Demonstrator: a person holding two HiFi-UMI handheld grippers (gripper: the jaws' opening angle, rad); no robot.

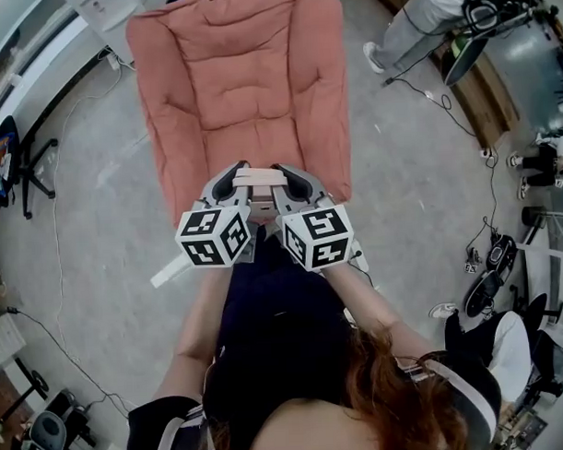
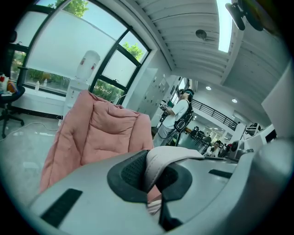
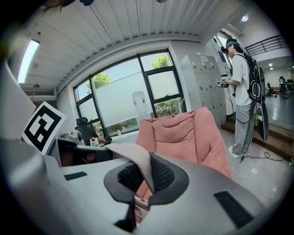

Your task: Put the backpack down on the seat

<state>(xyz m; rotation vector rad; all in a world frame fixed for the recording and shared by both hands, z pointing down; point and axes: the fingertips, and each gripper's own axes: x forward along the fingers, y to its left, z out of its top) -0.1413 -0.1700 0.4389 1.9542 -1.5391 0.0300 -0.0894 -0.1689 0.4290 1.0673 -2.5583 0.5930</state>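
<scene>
Pink quilted padded seat (image 1: pixel 249 73) sits straight ahead on the grey floor (image 1: pixel 105 179), backrest away from the person. Both grippers are held side by side over its near edge, marker cubes almost touching.

Left gripper (image 2: pixel 149 179): jaws closed tight on the pale beige fabric strap (image 1: pixel 259 178) of the backpack; the strap folds up over the dark textured pads and runs off to the right. Right gripper (image 3: pixel 143 176): same thing, jaws clamped on the same strap, which comes in from its left. The strap spans the short gap between the two grippers.

Pale pink backpack (image 1: pixel 259 211) hangs under the jaws, between the cubes, above the front edge of the seat. Only a small patch of it shows, the rest is hidden by the grippers. Can't tell whether it touches the cushion.

Another person (image 3: pixel 241 82) stands to the right of the seat, well apart.
</scene>
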